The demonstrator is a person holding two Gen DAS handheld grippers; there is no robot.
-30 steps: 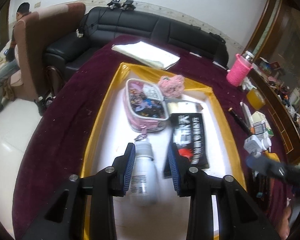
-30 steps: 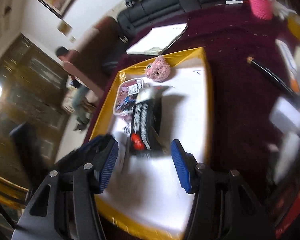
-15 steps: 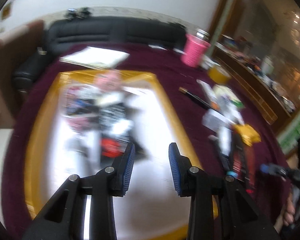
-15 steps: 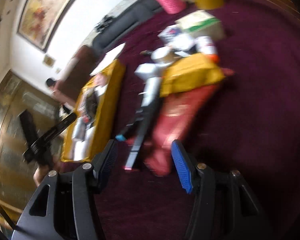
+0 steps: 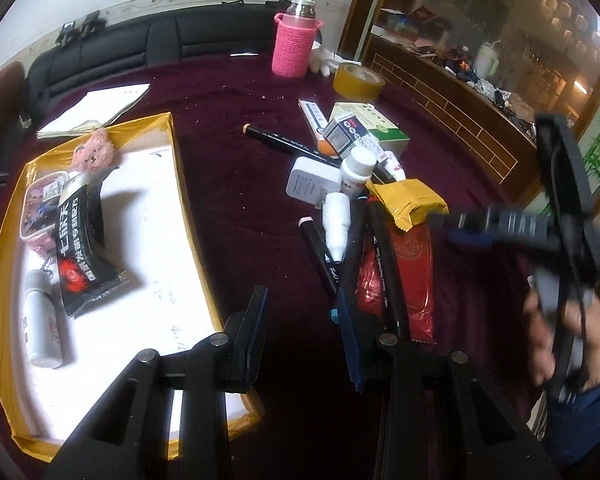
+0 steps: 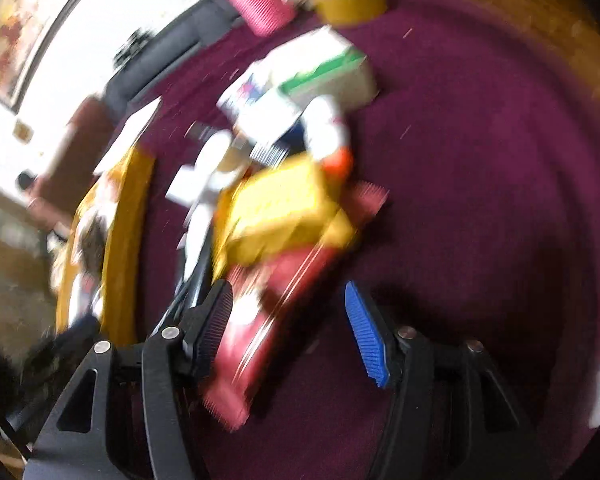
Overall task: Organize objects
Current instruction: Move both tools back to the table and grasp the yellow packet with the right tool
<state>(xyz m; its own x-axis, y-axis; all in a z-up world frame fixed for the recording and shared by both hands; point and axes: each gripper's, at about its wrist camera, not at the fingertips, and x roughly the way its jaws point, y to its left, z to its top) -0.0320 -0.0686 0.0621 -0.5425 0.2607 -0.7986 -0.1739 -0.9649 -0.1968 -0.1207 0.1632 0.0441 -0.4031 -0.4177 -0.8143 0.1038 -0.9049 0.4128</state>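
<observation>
A gold-rimmed tray [image 5: 180, 184] on the left holds a black snack packet [image 5: 80, 248], a white bottle [image 5: 40, 320], a pink case [image 5: 40, 208] and a pink plush [image 5: 94, 154]. To its right a pile lies on the maroon cloth: yellow packet [image 5: 408, 204], red packet [image 5: 412, 280], black markers [image 5: 320, 256], small white bottles [image 5: 336, 220]. My left gripper [image 5: 304, 328] hovers over bare cloth between tray and pile, narrowly open and empty. My right gripper [image 6: 288, 320] is open over the red packet [image 6: 260, 332], pads apart from it. That view is blurred.
Boxes [image 5: 364, 128], a white charger [image 5: 312, 180], a tape roll [image 5: 358, 80] and a pink-sleeved flask [image 5: 294, 44] stand further back. A notepad [image 5: 96, 108] lies behind the tray. A hand [image 5: 560, 340] carries the right gripper at the right edge. A black sofa runs behind the table.
My left gripper swung right, from over the white bottle in the tray to the cloth beside the pile. My right gripper swung from the tray to over the red and yellow packets.
</observation>
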